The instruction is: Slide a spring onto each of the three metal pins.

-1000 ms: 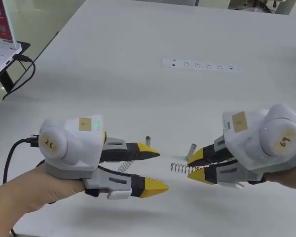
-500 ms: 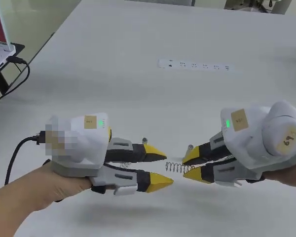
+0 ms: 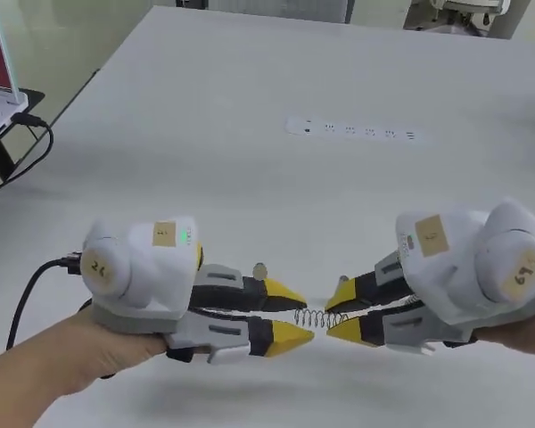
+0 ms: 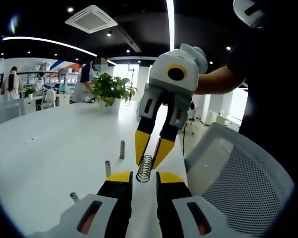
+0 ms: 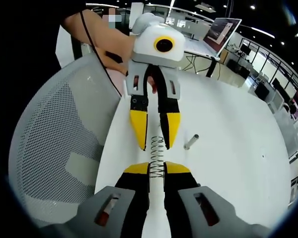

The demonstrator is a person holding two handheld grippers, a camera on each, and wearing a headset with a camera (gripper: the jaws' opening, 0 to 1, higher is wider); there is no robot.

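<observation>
1. Left gripper [image 3: 308, 316], lower left of the head view, has closed the gap seen a second ago. Its yellow tips, then well apart from the spring [image 3: 316, 316], now stand either side of the spring's free end.
2. Its jaws are parted. The right gripper view shows clearance between them and the coils, so nothing is clamped on that side.
3. Right gripper [image 3: 328, 321], lower right, stays clenched on the spring's other end. The coil juts out level from its tips, clear of the table [image 3: 250, 178].
4. Meaning for the task, as a judgement: this looks like a handover or a re-grip from one gripper to the other. The spring is not on a pin, so this fitting is not yet done.
5. One pin [image 3: 259, 269] stands just behind the left gripper's upper jaw. The left gripper view shows two pins [image 4: 108, 168] at lower left, with a second spring [image 4: 122, 148] lying beyond them.
6. Pose: both grippers are held roughly level, nose to nose, along the bottom edge of the head view. The left hand [image 3: 62, 357] enters from the lower left corner.
</observation>
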